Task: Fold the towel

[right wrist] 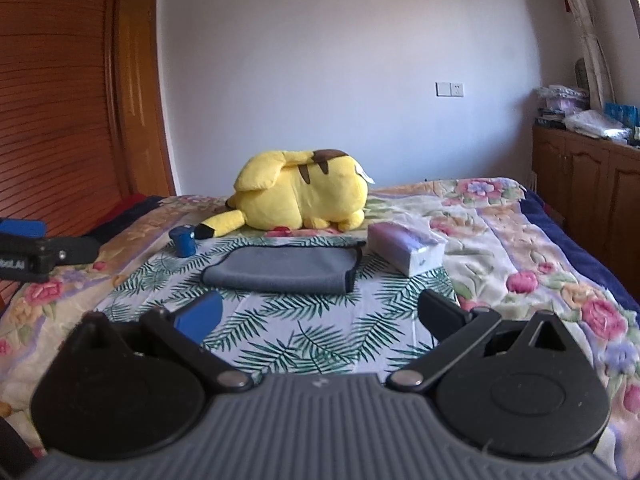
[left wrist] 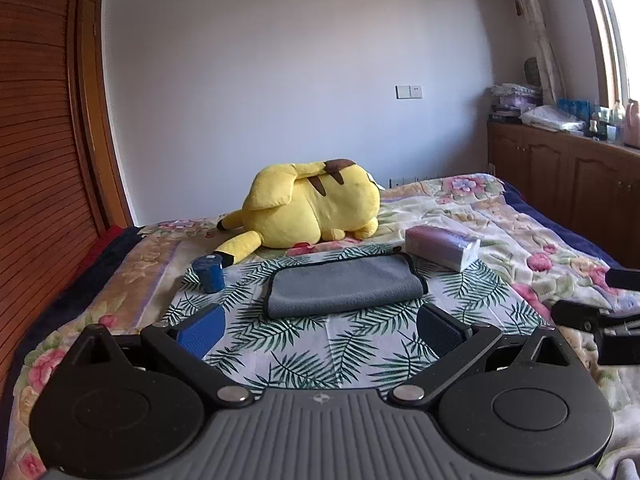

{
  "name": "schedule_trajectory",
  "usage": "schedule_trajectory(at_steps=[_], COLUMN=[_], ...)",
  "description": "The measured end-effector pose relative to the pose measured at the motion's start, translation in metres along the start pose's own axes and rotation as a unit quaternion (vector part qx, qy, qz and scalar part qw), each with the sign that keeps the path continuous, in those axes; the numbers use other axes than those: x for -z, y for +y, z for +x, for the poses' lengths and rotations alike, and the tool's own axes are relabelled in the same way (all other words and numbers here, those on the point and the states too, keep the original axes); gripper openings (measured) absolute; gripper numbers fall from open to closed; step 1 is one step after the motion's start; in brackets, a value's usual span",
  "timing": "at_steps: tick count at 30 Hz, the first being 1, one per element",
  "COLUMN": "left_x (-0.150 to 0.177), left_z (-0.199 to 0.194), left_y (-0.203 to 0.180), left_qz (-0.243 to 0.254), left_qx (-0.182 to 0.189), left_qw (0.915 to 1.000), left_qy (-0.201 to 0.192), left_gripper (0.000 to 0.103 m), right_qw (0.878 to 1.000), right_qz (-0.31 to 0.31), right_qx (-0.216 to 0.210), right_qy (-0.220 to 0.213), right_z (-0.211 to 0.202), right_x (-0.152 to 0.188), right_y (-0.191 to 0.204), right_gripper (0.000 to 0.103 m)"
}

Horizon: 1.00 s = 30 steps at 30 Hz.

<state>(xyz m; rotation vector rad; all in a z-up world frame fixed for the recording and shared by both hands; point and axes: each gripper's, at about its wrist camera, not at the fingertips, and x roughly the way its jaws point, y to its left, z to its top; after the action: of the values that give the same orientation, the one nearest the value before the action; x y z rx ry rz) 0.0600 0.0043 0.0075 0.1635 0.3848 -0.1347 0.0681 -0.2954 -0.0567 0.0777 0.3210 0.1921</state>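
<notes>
A: Tools first: your left tool (left wrist: 320,334) stood with its jaws spread wide and nothing between them, and your right tool (right wrist: 318,314) was just the same, spread and empty.

B: And where did the towel lie from you?

A: Straight ahead of both, on the leaf-print cloth (left wrist: 304,356) over the bed (left wrist: 500,216). The towel (left wrist: 344,288) was grey with a dark hem, already doubled over once by the look of it, and it lay apart from both tools, with bare cloth between.

B: Which way did it run?

A: Its long axis ran left to right across your view, the rounded fold toward you. In the right wrist view the towel (right wrist: 280,270) sat a little left of centre; in the left wrist view it sat nearly dead centre. So I'd judge your left tool was the squarer to it, though neither was clearly closer.

B: Anything crowding it?

A: A blue cup (left wrist: 208,274) stood just off its left end, a tissue pack (left wrist: 442,246) just off its right, and a yellow plush (left wrist: 312,210) lay behind.
</notes>
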Motion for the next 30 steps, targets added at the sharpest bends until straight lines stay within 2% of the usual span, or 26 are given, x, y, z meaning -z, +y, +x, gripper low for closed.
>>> schedule_trajectory(at_steps=[8, 20, 30], left_x=[0.016, 0.035, 0.034], left_z=[0.003, 0.006, 0.0], left_y=[-0.01, -0.008, -0.004], left_qz=[-0.002, -0.009, -0.012], left_qx=[0.005, -0.003, -0.009], left_qw=[1.0, 0.9998, 0.9999], left_qy=[0.004, 0.015, 0.008], left_gripper=[0.103, 0.103, 0.103], right_qw=[1.0, 1.0, 1.0], right_qz=[0.008, 0.001, 0.001], right_qx=[0.01, 0.008, 0.007], right_qy=[0.002, 0.007, 0.0], right_z=[0.002, -0.002, -0.006], right_x=[0.011, 0.015, 0.013], right_y=[-0.012, -0.009, -0.007], right_gripper=[0.103, 0.103, 0.103])
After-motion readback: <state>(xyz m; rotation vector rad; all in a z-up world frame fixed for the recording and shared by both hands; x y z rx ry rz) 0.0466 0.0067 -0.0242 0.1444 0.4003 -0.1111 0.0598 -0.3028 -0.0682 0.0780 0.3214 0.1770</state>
